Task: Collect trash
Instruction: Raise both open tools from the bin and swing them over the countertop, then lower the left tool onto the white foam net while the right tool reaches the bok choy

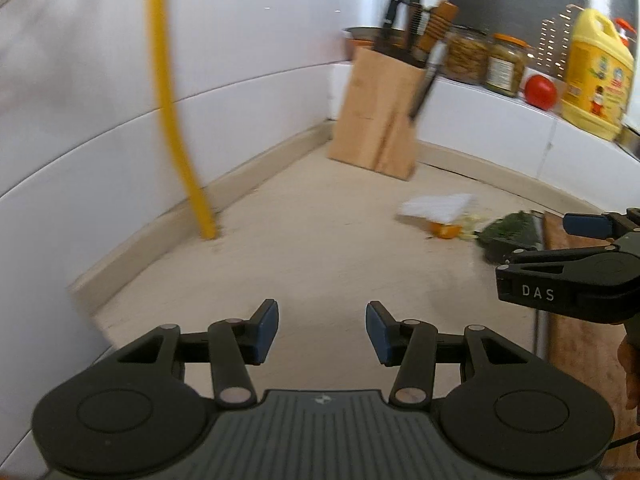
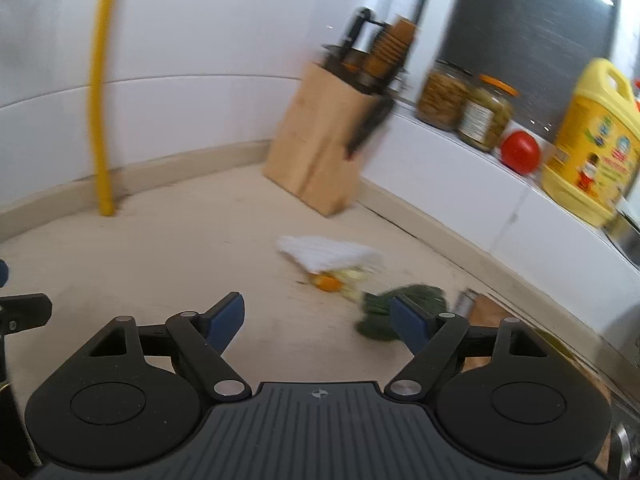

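While tilted down, both tools (image 1: 322,330) (image 2: 318,320) gape empty.

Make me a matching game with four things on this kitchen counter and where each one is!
Things:
1. Wooden knife block
2. Round red tomato
3. Crumpled white paper napkin
4. Tall yellow pipe

Places:
A. On the raised white ledge, between a glass jar and the big yellow plastic jug
B. Lying on the beige counter, over the orange and pale scraps
C. Running up the white wall
D. Standing in the counter's back corner

Pairs: 1-D, 2-A, 3-B, 4-C
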The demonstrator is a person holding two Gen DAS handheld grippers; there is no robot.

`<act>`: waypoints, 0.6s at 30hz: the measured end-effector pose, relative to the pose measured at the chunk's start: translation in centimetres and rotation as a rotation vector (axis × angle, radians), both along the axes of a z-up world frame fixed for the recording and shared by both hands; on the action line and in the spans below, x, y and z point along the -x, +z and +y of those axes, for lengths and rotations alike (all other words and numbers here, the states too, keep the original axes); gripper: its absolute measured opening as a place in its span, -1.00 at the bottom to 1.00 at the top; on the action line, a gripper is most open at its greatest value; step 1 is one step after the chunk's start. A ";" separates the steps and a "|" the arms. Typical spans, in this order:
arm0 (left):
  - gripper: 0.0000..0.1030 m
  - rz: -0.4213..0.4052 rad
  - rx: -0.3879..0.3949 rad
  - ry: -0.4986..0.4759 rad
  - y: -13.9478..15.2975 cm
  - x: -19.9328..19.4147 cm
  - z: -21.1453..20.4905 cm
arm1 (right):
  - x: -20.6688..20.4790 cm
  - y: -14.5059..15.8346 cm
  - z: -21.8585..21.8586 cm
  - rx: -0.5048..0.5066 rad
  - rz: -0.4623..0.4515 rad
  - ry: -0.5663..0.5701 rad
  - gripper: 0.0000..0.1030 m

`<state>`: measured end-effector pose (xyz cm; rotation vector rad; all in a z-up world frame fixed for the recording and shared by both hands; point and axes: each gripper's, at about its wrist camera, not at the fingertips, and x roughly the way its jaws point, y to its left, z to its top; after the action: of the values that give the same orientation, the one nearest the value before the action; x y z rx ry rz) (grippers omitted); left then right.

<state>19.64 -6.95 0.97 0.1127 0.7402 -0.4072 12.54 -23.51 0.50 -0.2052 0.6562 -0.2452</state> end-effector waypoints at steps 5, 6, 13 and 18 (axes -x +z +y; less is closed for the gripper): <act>-0.17 0.007 -0.010 -0.050 0.0 -0.6 -3.2 | 0.0 -0.4 -3.2 -0.012 0.010 -0.053 0.66; -0.17 0.009 -0.012 -0.057 0.0 -0.8 -3.7 | -0.1 -0.6 -3.8 -0.013 0.012 -0.060 0.66; -0.17 0.015 -0.033 -0.073 -0.5 -2.0 -6.6 | -0.9 -1.4 -7.5 -0.041 0.025 -0.085 0.66; -0.16 0.027 -0.043 -0.095 -0.8 -2.8 -8.0 | -1.5 -2.0 -9.0 -0.035 0.044 -0.088 0.66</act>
<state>22.40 -14.95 0.14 0.1836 0.7727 -0.4841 14.09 -32.51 -1.48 -0.1487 0.7132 -0.3142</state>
